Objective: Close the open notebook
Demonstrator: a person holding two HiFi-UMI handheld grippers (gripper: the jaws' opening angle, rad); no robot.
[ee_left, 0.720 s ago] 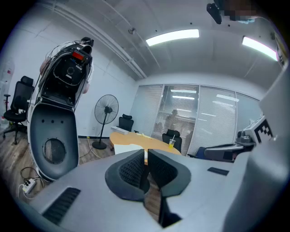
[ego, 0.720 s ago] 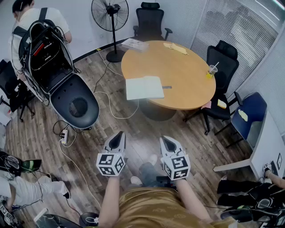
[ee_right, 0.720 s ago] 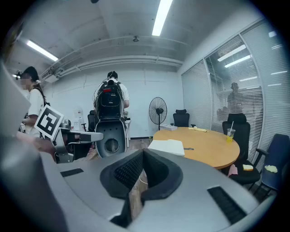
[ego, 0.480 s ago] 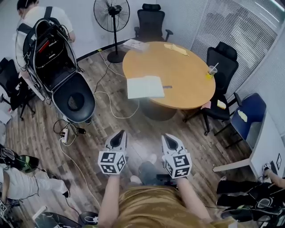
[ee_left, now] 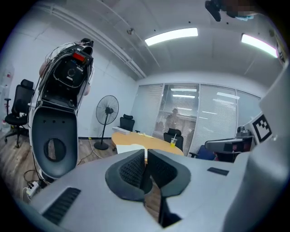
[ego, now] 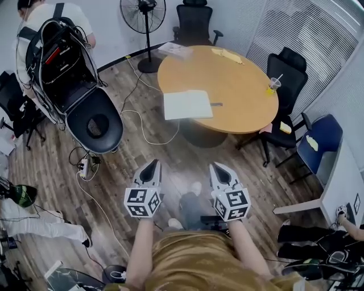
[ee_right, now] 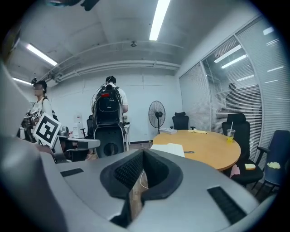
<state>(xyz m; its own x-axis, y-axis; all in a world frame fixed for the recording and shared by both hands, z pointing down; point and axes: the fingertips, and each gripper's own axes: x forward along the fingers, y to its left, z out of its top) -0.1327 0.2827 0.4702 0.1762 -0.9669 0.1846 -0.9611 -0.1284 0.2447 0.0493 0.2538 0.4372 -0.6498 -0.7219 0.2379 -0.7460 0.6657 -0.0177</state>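
The open notebook (ego: 187, 104) lies flat with white pages up at the near left edge of the round wooden table (ego: 239, 91); a small dark pen (ego: 215, 104) lies just right of it. The notebook also shows in the right gripper view (ee_right: 169, 149) and as a pale strip in the left gripper view (ee_left: 131, 148). My left gripper (ego: 151, 165) and right gripper (ego: 216, 168) hang side by side over the wood floor, well short of the table, both pointing toward it. Each has its jaws shut with nothing between them.
A large black pod-shaped machine (ego: 85, 102) with cables stands left; a person (ego: 40, 17) is behind it. A floor fan (ego: 143, 17) and black office chairs (ego: 287, 74) ring the table. A yellow drink cup (ego: 273, 88) sits at the table's right edge. Cables and a power strip (ego: 85, 167) trail on the floor.
The table and notebook have shifted slightly up and right in the head view; both grippers sit a little higher and further apart. Their jaws stay shut.
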